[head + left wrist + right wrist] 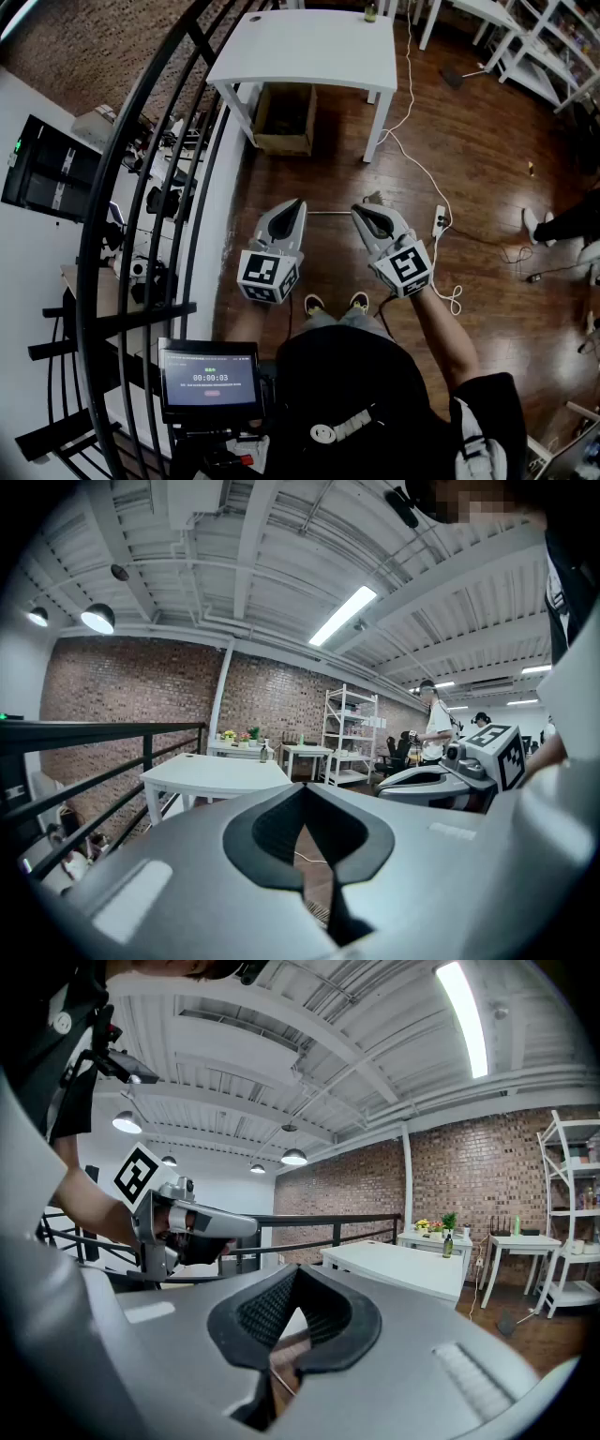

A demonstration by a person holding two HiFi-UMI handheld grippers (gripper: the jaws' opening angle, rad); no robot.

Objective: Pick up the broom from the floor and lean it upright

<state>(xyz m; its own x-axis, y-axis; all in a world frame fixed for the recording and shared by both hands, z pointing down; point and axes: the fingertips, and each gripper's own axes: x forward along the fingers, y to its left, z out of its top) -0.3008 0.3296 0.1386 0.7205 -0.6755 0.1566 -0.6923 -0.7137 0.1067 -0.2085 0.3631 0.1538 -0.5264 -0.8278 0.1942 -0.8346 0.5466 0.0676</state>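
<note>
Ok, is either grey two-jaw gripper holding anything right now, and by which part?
Nothing is held. The left grey gripper and the right grey gripper each have their jaws together, with nothing between them.

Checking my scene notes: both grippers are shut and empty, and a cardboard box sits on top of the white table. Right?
Not quite. The cardboard box sits on the floor under the white table, not on top of it, as the head view shows. The left gripper and right gripper are indeed shut and empty.
</note>
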